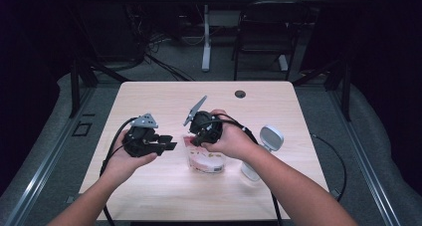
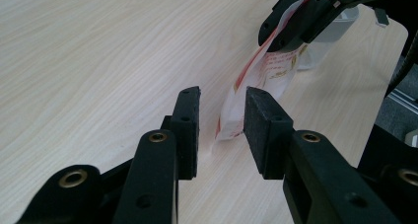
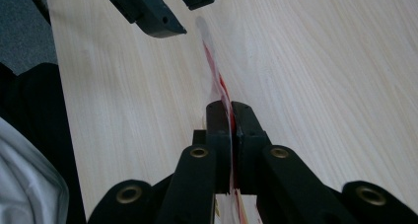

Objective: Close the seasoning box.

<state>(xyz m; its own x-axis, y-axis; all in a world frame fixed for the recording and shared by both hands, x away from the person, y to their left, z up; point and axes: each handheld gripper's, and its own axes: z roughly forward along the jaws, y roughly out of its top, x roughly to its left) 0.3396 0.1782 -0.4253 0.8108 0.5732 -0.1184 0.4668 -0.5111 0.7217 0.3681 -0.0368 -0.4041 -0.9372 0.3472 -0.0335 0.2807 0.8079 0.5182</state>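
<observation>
A clear plastic bag with red and white print lies on the light wood table, near the person's side and slightly right of centre. Its upper edge is pinched by the right gripper; in the right gripper view the two black jaws are seen pressed together with the thin film of the bag clamped between them, the free edge running forward from the pads. The grip on the bag is therefore judged as made.

The left gripper is held just beside the bag, its jaws parted about halfway with nothing between the pads. In the left gripper view the lower end of the bag is seen beyond the gap, not yet inside it. No contact by the left gripper is observed.

Progress is judged as early: one side of the bag is secured, a second grip is still to be taken, and whatever opening or lifting follows has not begun.

Contents of the bag: something pale and flat appears inside in the high view, but what it is cannot be told. Whether the bag is sealed cannot be told either.

A white handheld scanner on its stand stands on the table to the right of the bag, apart from it.
</observation>
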